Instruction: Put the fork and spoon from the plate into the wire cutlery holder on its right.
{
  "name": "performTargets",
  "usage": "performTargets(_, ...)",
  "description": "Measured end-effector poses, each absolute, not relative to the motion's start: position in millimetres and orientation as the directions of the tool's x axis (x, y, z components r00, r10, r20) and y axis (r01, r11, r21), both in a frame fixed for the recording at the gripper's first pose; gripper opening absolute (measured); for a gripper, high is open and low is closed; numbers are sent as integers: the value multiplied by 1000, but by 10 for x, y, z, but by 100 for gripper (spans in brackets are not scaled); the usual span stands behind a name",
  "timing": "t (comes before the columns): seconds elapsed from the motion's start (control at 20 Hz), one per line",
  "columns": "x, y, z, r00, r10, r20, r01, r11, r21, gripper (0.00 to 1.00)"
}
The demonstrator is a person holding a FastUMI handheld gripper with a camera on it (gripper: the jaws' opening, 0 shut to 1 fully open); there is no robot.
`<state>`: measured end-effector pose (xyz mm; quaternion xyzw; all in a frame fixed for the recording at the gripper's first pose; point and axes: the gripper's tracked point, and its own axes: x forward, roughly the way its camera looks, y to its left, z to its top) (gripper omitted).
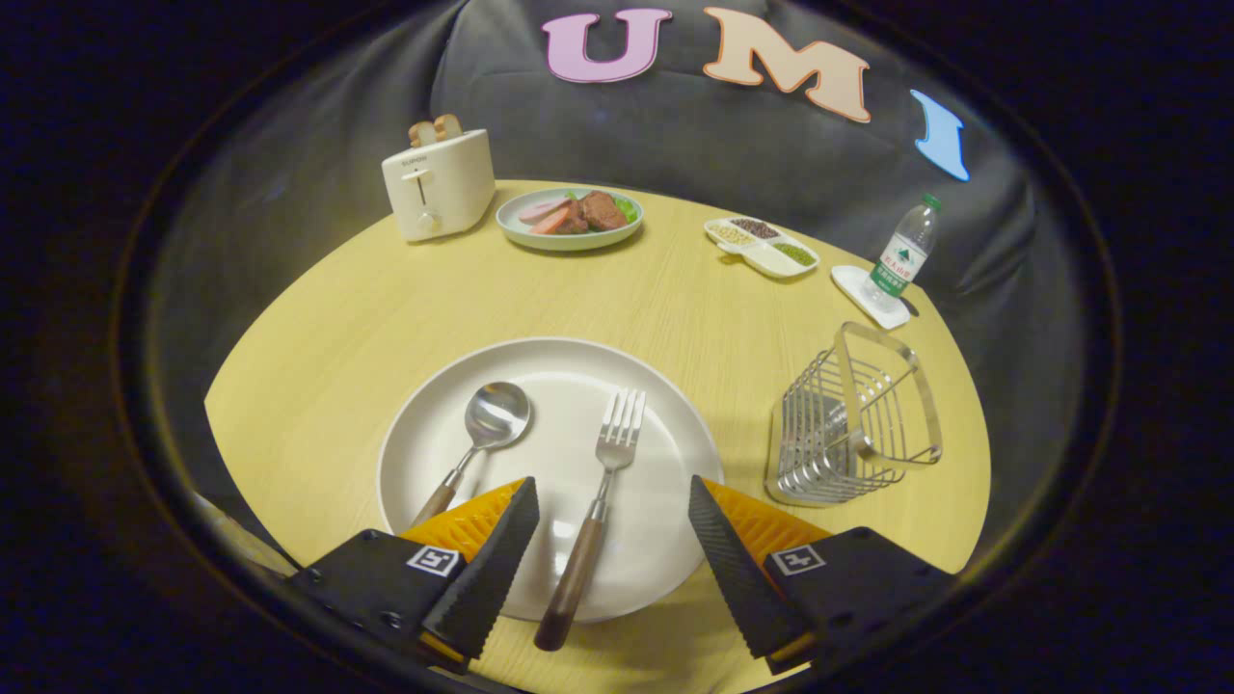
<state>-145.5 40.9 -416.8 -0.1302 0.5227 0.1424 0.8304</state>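
A white plate (656, 424) lies on the wooden table just ahead of my fingers. On it rest a fork (600, 496) with a brown wooden handle and a spoon (482, 434) with a matching handle, the spoon to the fork's left. My gripper (612, 492) is open, hovering over the plate's near edge. The fork's handle lies between the two fingers, touching neither. The spoon's handle end is hidden behind the left finger. The wire cutlery holder (853, 419) stands upright to the right of the plate, with nothing visible inside it.
At the back of the round table (318, 328) stand a cream toaster (439, 183) with bread in it, a plate of food (571, 219), a divided snack dish (762, 246) and a water bottle (903, 253) on a white coaster. The table's edge curves close behind the holder.
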Motion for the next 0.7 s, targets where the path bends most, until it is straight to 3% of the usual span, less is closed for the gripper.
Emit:
performTargets(0.2, -1565, 406, -4248, 364, 92, -927, -374, 926, -55, 97)
performTargets(0.7, -1582, 340, -4344, 308, 79, -948, -346, 937, -35, 35)
